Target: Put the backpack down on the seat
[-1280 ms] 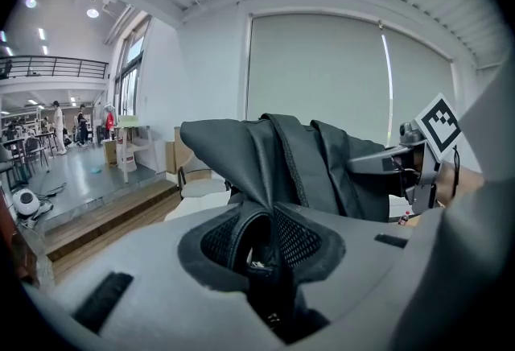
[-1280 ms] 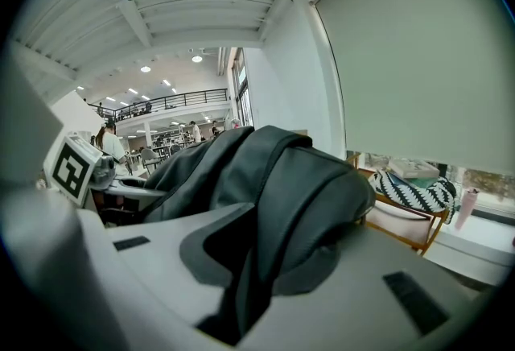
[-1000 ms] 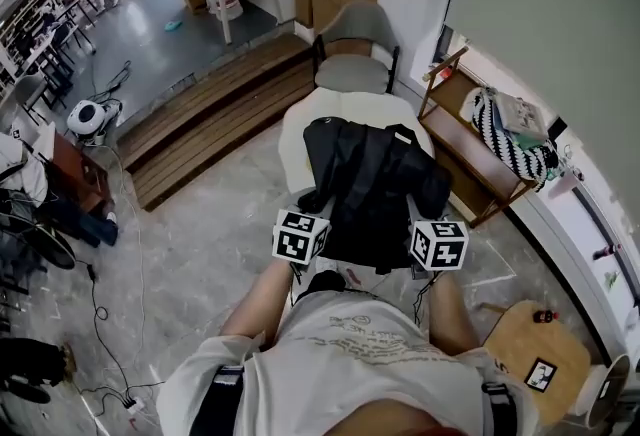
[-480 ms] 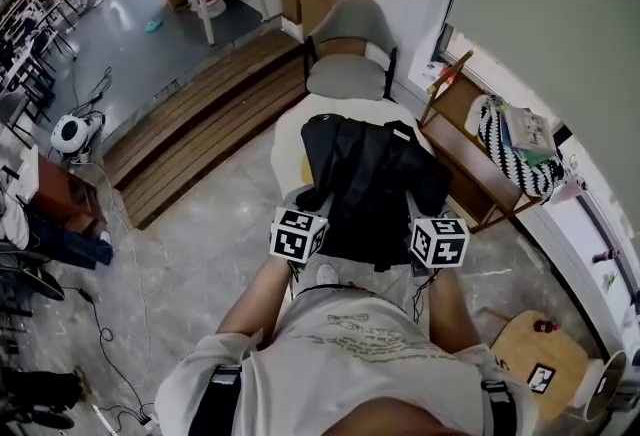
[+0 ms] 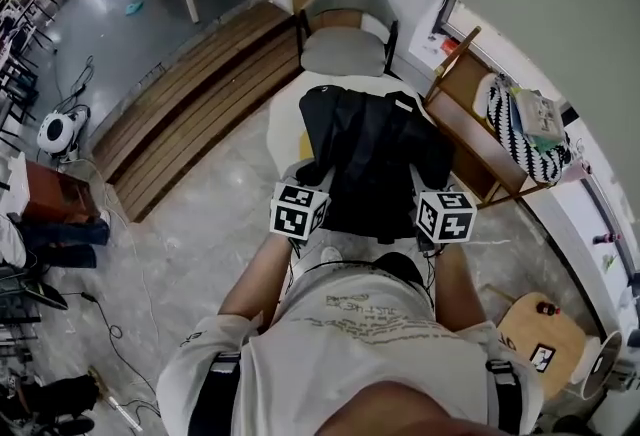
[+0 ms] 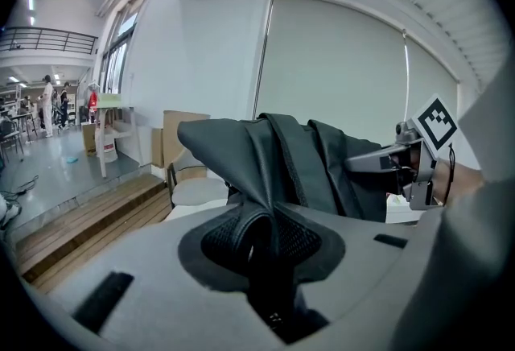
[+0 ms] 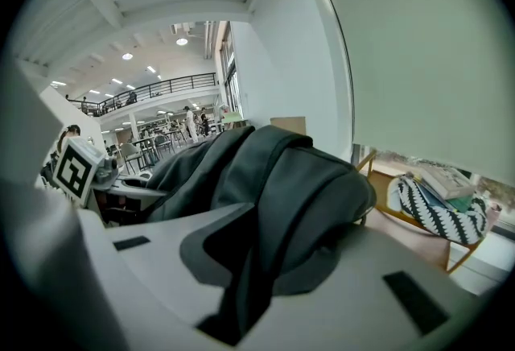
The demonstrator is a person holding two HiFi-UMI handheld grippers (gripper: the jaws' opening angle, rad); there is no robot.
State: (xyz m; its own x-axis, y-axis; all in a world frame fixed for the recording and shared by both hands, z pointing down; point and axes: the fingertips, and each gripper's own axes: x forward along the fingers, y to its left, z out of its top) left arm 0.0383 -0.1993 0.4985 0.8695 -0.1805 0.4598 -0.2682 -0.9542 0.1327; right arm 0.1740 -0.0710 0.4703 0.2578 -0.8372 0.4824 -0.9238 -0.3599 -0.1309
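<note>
1. Left gripper (image 6: 269, 238): its fingers are clamped tight on a padded, mesh-lined fold of the black backpack (image 5: 372, 169), and the fabric fills the slot between them.
2. Right gripper (image 7: 245, 265): fingers pinched shut too, with a smooth dark fold of the same backpack squeezed between them and spilling over the top.
3. From the head view both sets of fingertips vanish under the near edge of the bag; only the two marker cubes show, one at each near corner.
4. The backpack lies spread over the cream seat (image 5: 284, 120), its long axis running away from the person, with a small loop at the far end towards the grey chair (image 5: 343, 51).
5. Whether the bag rests on the seat or hangs just above it, no view settles; most of the seat is hidden under it.
6. To the right, well apart, a wooden shelf (image 5: 470, 139) carries a striped bag (image 5: 520, 139).
</note>
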